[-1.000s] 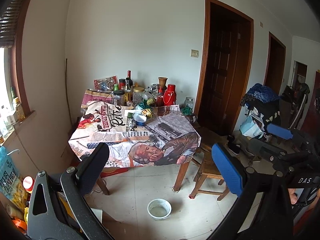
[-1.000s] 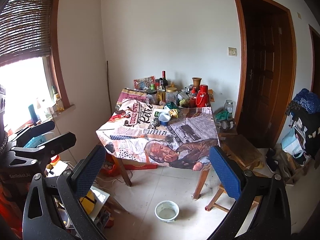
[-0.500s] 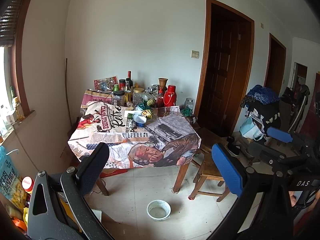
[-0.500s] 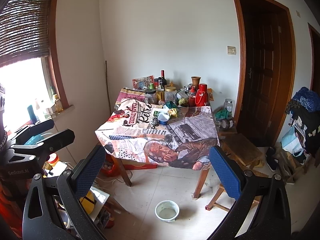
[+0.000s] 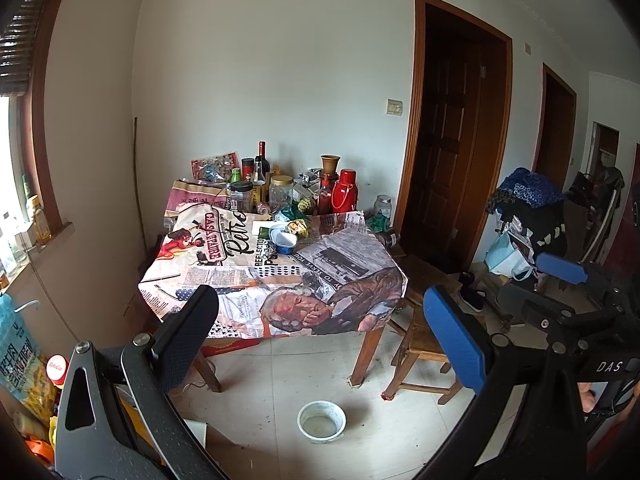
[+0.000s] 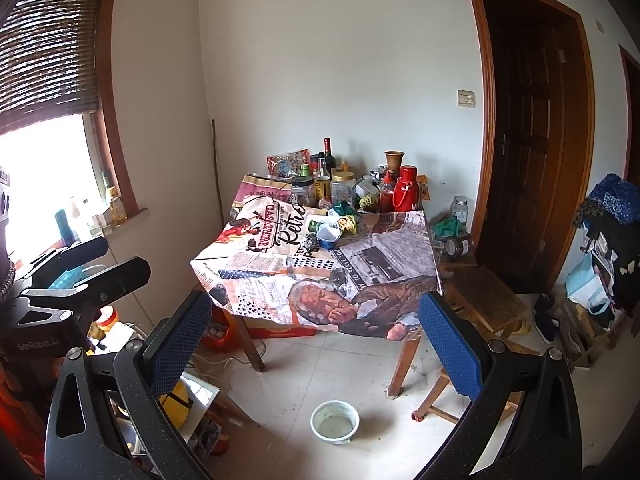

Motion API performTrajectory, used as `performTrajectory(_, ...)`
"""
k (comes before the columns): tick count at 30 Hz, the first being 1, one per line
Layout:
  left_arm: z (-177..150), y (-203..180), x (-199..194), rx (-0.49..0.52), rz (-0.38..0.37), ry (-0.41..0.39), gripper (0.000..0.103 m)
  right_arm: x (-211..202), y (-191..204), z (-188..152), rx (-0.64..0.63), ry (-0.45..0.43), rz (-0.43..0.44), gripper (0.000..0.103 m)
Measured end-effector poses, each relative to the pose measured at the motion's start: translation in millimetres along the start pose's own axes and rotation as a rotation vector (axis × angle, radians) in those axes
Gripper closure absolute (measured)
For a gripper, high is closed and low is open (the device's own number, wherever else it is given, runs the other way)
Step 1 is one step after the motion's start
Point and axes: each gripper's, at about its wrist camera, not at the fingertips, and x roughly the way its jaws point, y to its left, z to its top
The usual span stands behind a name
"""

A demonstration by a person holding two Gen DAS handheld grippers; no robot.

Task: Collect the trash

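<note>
nearest the doorway side of the room: left hand-held gripper [image 5: 320, 340] and right hand-held gripper [image 6: 316, 340] both held up at the near edge of the floor, side by side, each aimed at the counter.
left hand-held gripper state: fingers spread wide, nothing between them.
right hand-held gripper state: fingers spread wide too, empty; it also shows at the right of the left view.
floor just ahead: a white bowl [image 6: 335, 422] sits on the tiles below the near edge of the counter; whether it counts as trash i cannot tell.
counter: covered by a printed newspaper-style cloth [image 5: 276, 276], well apart from both grippers.
trash, likely: a small heap toward the middle-back of the cloth, a blue-rimmed cup [image 5: 283, 241] with crumpled yellow and green wrappers [image 5: 298, 227] just beside it.
far edge: bottles and jars [image 6: 332, 184] and a red flask [image 6: 406, 194] lined up against the wall; these look like keepers, not litter.
done so far: nothing, as far as i can see; no trash is held, and no bin or bag for it is clearly in view.
left to do: close the gap to the counter, pick up the wrappers and cup, find somewhere to drop them.
change from a second ago: very little; the counter sits a touch nearer and lower in both views, grippers as wide as before.
</note>
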Motion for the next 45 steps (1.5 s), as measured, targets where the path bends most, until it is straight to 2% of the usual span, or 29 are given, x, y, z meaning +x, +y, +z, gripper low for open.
performTrajectory(9,5.0,-4.3,15.5,-0.010,0.024,0.009,0.000,9.6,-8.4,2.9,0.005,0.009,0.011,0.000)
performTrajectory(27,37.0,-34.4,74.5,-0.042,0.100,-0.002,0.000,44.8,-64.1,38.6,-0.029,0.009,0.053,0.000)
performTrajectory(36,56.6,-20.1,134.8,-0.048,0.109,0.039,0.000,96.9,-85.5,59.6,0.010,0.040,0.035,0.000)
performTrajectory(45,95.0,45.4,243.6,-0.065,0.061,0.077,0.000,189.3,-80.4,95.5,0.030,0.071,-0.046,0.000)
